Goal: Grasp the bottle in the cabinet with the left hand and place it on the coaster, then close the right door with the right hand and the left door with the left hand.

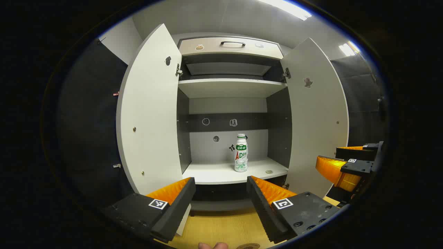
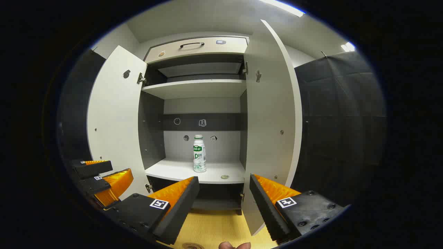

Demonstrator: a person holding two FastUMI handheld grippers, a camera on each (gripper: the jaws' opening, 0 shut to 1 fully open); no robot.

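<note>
Bottle (image 1: 241,153) upright at centre frame in left gripper view, on the cabinet's lower shelf (image 1: 221,173), slightly right of shelf middle, apart from back panel and side walls. White plastic, cylindrical body narrowing to a short neck with white cap, printed label with green band on top and red/green lettering below. Same bottle (image 2: 199,154) in right gripper view, centre frame, left-of-middle on shelf. Small round flat disc (image 1: 269,171) on shelf to lower right of bottle, not touching. Cabinet: matte white laminate shelves, dark grey inner walls, flat panels, square edges. Left door (image 1: 150,114) and right door (image 1: 316,117) both swung wide open, smooth white, small screw heads visible. Drawer front (image 1: 230,46) at top frame, dark bar handle. Wood-grain yellow surface (image 1: 221,228) at bottom frame. Coaster (image 1: 247,246) edge at bottom, round, brownish. Left gripper (image 1: 220,188) jaws open, ribbed pads, nothing between, well short of bottle. Right gripper (image 2: 224,188) jaws open, empty, ribbed pads, near right door (image 2: 273,124) lower edge.
</note>
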